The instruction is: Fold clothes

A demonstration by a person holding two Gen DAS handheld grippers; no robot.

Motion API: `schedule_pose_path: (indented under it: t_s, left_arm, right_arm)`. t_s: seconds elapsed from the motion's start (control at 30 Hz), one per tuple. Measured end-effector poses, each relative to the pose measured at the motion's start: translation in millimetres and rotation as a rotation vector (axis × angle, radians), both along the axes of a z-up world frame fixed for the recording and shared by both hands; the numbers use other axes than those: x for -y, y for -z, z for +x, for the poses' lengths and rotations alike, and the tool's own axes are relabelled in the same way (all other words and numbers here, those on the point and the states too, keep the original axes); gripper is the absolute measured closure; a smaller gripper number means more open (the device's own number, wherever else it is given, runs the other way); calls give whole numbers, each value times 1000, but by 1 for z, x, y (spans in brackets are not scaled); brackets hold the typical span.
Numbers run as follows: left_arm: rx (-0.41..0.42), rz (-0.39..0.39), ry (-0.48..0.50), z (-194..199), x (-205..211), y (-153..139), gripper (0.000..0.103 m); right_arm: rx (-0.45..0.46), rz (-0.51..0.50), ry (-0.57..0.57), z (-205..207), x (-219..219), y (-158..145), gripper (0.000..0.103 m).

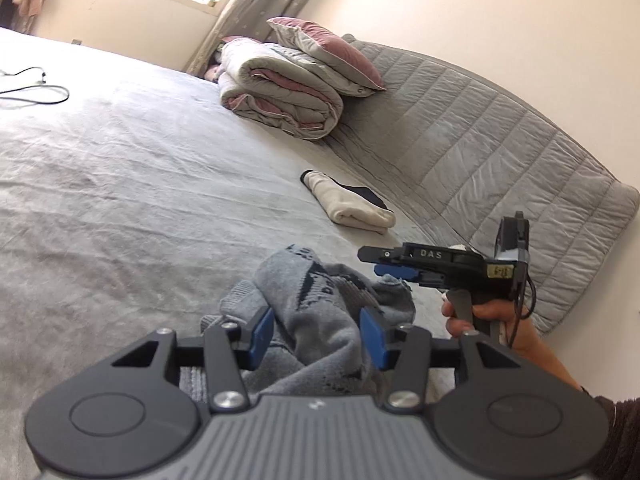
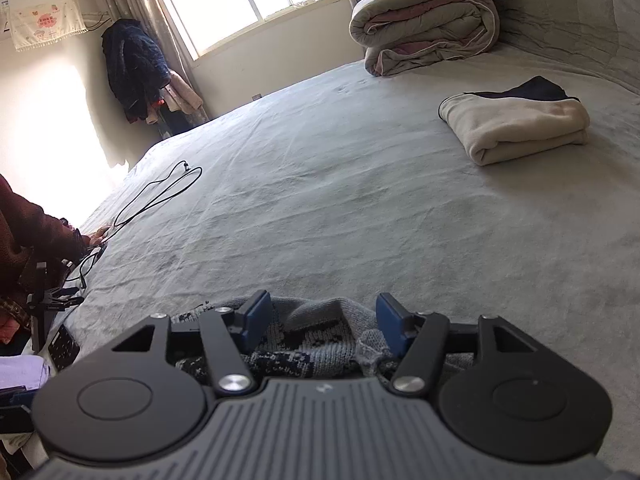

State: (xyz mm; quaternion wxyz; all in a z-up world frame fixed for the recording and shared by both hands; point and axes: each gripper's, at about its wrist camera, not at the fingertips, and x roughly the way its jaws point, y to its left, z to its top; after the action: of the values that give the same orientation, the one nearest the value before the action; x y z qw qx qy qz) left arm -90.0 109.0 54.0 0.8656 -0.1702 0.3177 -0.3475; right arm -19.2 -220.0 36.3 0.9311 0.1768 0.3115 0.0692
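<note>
Sweater: grey knit (image 1: 320,312) with a dark pattern, crumpled in a heap at the near edge of the bed, right under both grippers; also seen close up in the right wrist view (image 2: 320,344).
Left gripper: (image 1: 318,334) jaws apart, blue pads either side of a raised fold of the knit; the fold fills most of the gap, but the pads do not look pressed into it.
Right gripper: (image 2: 318,320) jaws wide apart over the knit, cloth lying loose between and below the pads, not pinched. From the left wrist view it shows side-on (image 1: 394,266), held in a hand (image 1: 480,320) to the right of the heap.
Writing: "DAS" in raised letters on the right gripper's body; a small yellow sticker behind it, handwriting too small to read.
Folded garment: cream with dark navy (image 2: 516,124), neatly folded, farther up the bed on the right, well apart from the sweater.
Quilt: rolled grey and pink bundle (image 1: 280,88) at the far end, a pillow (image 1: 328,52) on top.
Bed sheet: pale grey, wrinkled (image 1: 140,168).
Cable: black (image 2: 156,196), looped on the left side of the bed.
Wall cloth: (image 2: 44,20) far left, printed characters unreadable.
</note>
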Motion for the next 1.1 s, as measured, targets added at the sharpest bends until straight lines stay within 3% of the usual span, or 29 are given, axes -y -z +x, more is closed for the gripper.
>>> schedule_pose_path:
  t_s: [0.17,0.4,0.57,0.67,0.73,0.87,1.1]
  left_arm:
    - [-163,-60,-87,23,-5,17,55]
    - [-375,-135,-128,50,-1,46,56]
    - [-411,-107,-113,54,14,52,62]
    - [-414,-87,-108,54,21,53,74]
    - [-407,-67,-112,54,24,53,91]
    - [-385,-32,-136,50,23,50,96]
    - [-310,-32,-162,37,14,35,98]
  right_arm:
    - [-17,-3,-59,11,-12,5,38]
    - [-7,-59,-128,30,-30,6,37]
    - [-17,-112,-138,43,-33,15,37]
    - [-31,-140,-155,46,-35,21,37]
    - [-41,-162,-176,47,-37,25,45]
    - [-69,-193,-201,45,-41,32,102]
    - [-12,-191,-200,23,-41,15,102]
